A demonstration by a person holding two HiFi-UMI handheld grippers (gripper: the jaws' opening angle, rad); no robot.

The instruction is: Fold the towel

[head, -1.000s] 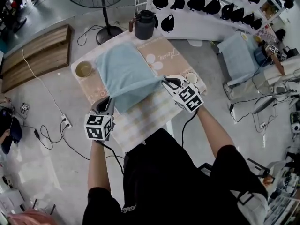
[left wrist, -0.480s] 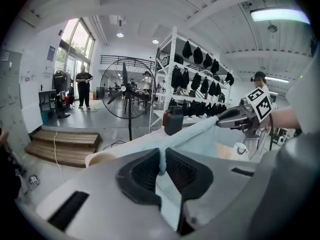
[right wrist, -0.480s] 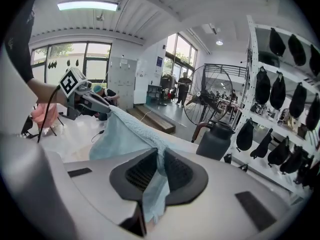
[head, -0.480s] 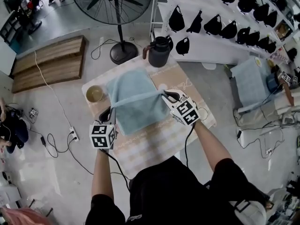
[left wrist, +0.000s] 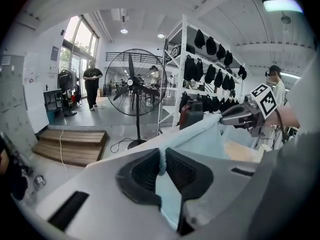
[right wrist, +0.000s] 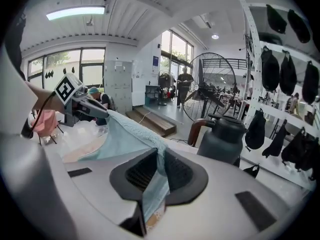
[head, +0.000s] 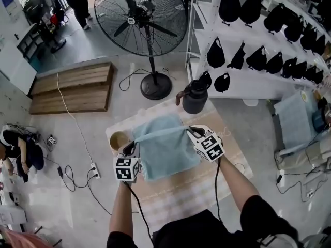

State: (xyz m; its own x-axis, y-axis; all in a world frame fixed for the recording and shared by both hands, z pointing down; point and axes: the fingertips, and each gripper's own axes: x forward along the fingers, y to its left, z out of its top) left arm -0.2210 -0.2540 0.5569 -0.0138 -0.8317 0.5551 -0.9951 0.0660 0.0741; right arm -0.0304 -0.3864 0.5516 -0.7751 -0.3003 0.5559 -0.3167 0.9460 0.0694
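Head view looks down on the bench (head: 217,182), covered with a pale patterned cloth, and on the light blue towel (head: 168,156) that lies on its far half. I have one edge of the towel lifted off the bench and pulled into a taut line between my two grippers, above the part that lies flat. My left gripper (head: 132,146) holds that edge at its left end, my right gripper (head: 190,130) at its right end.

Left gripper view shows my fingers (left wrist: 141,172) clamped together on a thin fold of towel. Some of the towel hangs down behind them, and the stretched edge runs off toward my other hand. Right gripper view shows the same: fingers (right wrist: 181,173) pinched on the towel's corner, with more of it trailing below.

A tan cup (head: 118,140) stands near the bench's far left corner, just beside my left gripper. A dark jug (head: 195,96) stands at the far edge, beyond the towel. Past the bench a big fan (head: 145,19) stands on the floor, and a white shelf (head: 243,84) with black bags (head: 228,4) is at the right.
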